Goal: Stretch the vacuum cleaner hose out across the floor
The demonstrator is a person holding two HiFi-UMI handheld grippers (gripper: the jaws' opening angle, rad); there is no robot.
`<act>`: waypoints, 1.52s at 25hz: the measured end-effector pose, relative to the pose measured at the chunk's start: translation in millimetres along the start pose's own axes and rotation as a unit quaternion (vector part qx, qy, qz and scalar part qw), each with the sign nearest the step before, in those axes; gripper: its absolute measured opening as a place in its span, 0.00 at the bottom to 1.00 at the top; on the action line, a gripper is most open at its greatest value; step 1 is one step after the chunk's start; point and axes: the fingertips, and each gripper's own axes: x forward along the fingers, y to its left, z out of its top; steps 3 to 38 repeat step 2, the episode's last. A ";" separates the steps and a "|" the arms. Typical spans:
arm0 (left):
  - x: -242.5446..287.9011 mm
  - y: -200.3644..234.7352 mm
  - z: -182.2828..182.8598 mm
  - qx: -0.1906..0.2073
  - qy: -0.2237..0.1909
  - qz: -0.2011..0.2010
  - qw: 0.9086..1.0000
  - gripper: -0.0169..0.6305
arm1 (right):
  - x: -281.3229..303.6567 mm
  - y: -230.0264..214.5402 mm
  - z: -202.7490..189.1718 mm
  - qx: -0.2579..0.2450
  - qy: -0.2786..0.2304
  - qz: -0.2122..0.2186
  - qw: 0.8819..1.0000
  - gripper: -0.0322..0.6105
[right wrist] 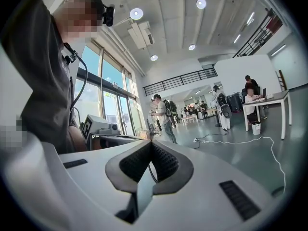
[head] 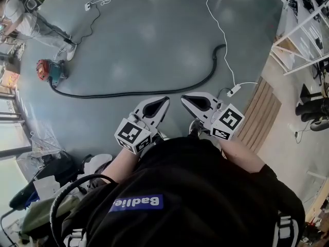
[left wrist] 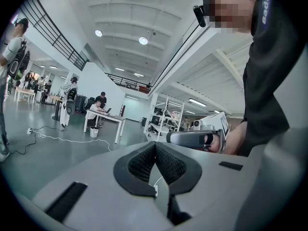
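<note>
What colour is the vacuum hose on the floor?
The hose is black; head view shows it best.

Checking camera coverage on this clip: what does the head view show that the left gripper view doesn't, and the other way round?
Only the head view: the black vacuum hose curving across the floor from the red vacuum cleaner.
Only the left gripper view: ceiling lights, a white table with a seated person, and a shelf rack.
Both: the left gripper and right gripper, fingers shut on nothing, and a white cable on the floor.
</note>
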 end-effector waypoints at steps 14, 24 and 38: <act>-2.4 -2.5 -0.4 0.001 0.000 -0.001 1.000 0.04 | -0.7 3.3 -0.9 0.000 0.001 -0.001 1.000 0.06; -2.4 -2.5 -0.4 0.001 0.000 -0.001 1.000 0.04 | -0.7 3.3 -0.9 0.000 0.001 -0.001 1.000 0.06; -2.4 -2.5 -0.4 0.001 0.000 -0.001 1.000 0.04 | -0.7 3.3 -0.9 0.000 0.001 -0.001 1.000 0.06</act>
